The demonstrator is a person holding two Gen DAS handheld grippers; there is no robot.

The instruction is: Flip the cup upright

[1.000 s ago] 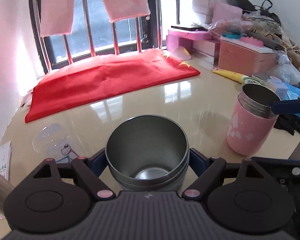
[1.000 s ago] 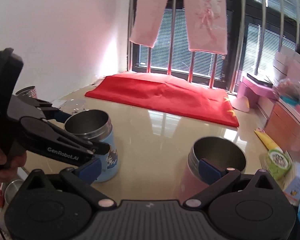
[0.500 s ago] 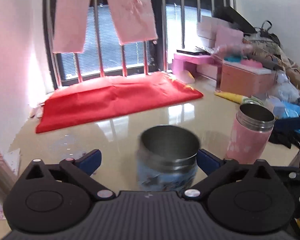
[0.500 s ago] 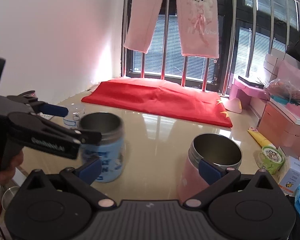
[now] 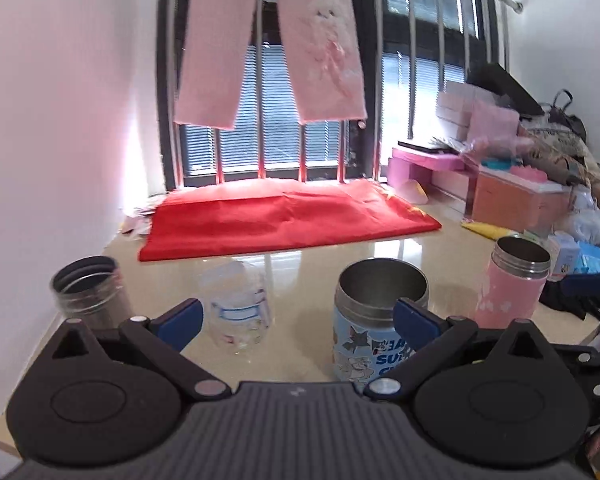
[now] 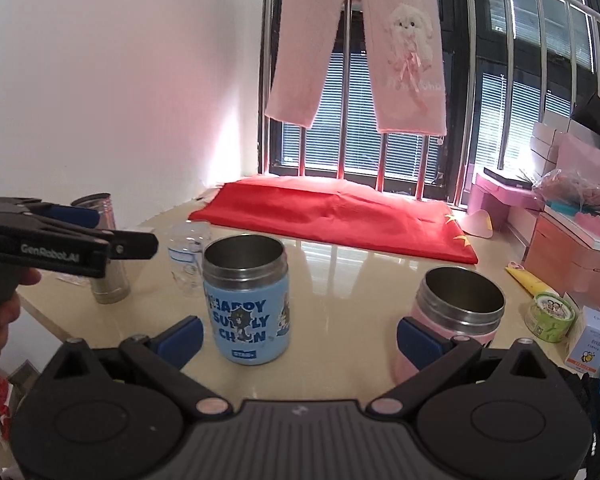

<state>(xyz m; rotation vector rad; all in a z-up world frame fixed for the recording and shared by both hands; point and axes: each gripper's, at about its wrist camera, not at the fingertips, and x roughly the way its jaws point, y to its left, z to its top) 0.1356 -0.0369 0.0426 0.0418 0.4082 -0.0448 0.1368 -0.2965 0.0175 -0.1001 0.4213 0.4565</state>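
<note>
A blue cartoon-print steel cup (image 5: 374,320) (image 6: 246,300) stands upright on the beige table, mouth up. A pink steel cup (image 5: 514,282) (image 6: 456,316) stands upright to its right. My left gripper (image 5: 296,316) is open and empty, pulled back from the blue cup; it also shows from the side in the right wrist view (image 6: 100,236). My right gripper (image 6: 300,334) is open and empty, its right finger (image 6: 420,340) in front of the pink cup.
A clear plastic cup (image 5: 238,300) and a steel jar (image 5: 88,290) stand at the left. A red cloth (image 5: 284,220) lies at the back. Boxes and clutter (image 6: 572,264) crowd the right side. A small green tin (image 6: 550,316) sits near the pink cup.
My left gripper opened, let go of the blue cup and drew back to the left. The blue cup now stands free. My right gripper pulled back from the pink cup.
</note>
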